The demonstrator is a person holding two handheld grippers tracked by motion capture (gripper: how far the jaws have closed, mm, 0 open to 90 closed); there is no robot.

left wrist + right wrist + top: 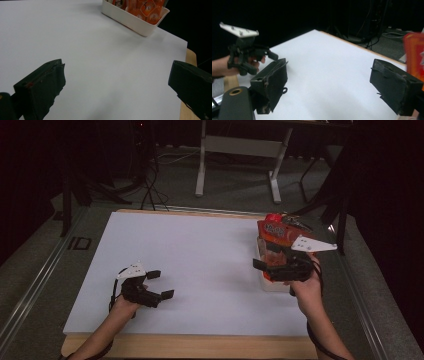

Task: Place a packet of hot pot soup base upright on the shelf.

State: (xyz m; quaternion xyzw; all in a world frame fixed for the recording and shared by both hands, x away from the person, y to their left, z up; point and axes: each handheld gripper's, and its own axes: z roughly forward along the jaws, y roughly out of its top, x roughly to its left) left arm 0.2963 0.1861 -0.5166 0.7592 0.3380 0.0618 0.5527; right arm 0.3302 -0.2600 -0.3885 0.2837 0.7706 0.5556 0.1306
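A white tray with several upright orange snack packets stands at the right edge of the white board. My right gripper hovers at the tray's near left side, just in front of the packets. In the right gripper view its jaws stand wide apart over bare board, and an orange packet blurs past the right jaw. My left gripper rests low at the board's near left, open and holding nothing. It looks toward the tray and its packets.
The board lies on a wooden table whose front edge shows below it. Beyond the far edge is grey floor with a white desk frame and loose cables. Dark stands flank the back right corner.
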